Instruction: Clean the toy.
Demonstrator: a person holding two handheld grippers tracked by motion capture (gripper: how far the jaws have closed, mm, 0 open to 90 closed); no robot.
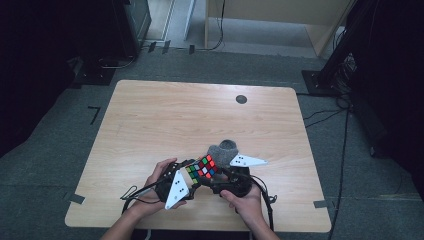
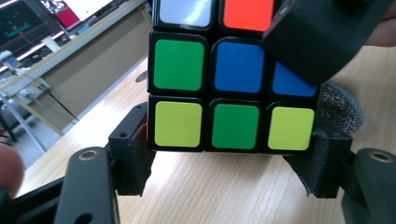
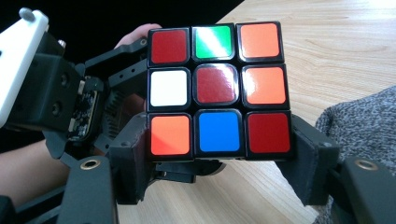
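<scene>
A scrambled Rubik's cube [image 1: 202, 167] hangs just above the near middle of the wooden table [image 1: 190, 115], held between both grippers. My left gripper [image 1: 191, 175] comes in from the left and is shut on it; in the left gripper view its jaws clamp the cube's [image 2: 229, 88] bottom yellow-green-yellow row. From the right, my right gripper [image 1: 216, 177] is shut on the cube too; in the right gripper view its jaws squeeze the cube's [image 3: 217, 88] orange-blue-red row. A grey knitted lump [image 1: 224, 148] lies on the table right behind the cube.
A small black round insert [image 1: 241, 99] sits in the tabletop at the back right. Dark stands and cables [image 1: 330, 65] ring the table on the carpet. Tape marks [image 1: 322, 204] lie by the near corners.
</scene>
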